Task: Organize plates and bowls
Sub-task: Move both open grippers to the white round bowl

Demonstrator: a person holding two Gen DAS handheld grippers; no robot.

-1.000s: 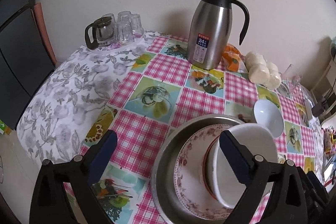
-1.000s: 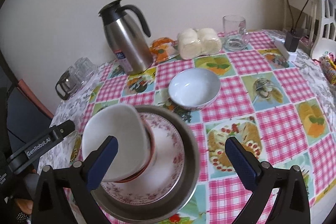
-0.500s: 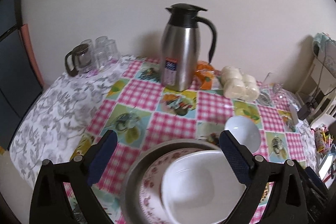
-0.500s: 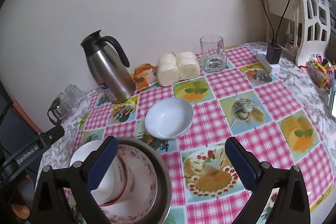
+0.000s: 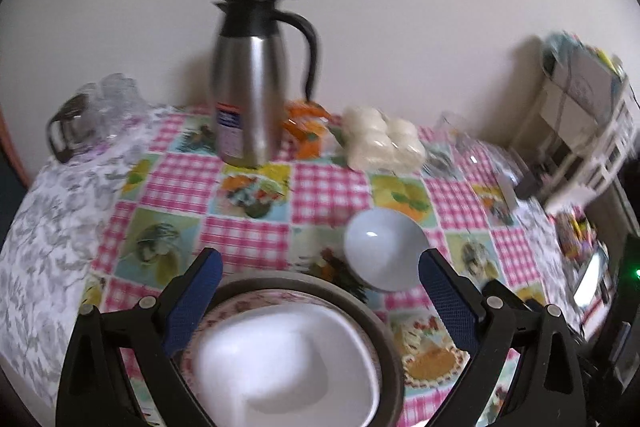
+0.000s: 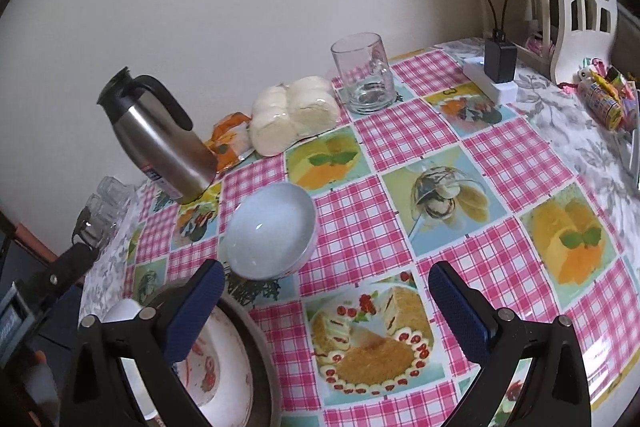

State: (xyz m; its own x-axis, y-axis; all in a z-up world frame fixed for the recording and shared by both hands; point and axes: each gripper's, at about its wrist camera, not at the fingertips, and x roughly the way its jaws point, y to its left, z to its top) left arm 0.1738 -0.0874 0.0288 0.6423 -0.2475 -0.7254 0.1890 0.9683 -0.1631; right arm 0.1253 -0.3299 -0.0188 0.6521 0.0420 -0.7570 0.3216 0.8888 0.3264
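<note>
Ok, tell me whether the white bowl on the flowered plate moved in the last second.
Yes. The white bowl tipped from its side to mouth-up inside the metal basin, judged by the plate beneath.

White square bowl (image 5: pixel 288 367) tipped on edge a second ago, now laid flat, opening up, inside flowered plate (image 5: pixel 224 311), right gripper (image 6: pixel 326 293) drawn back and rightward, round white bowl (image 6: pixel 272 231) now ahead of its left finger.
</note>
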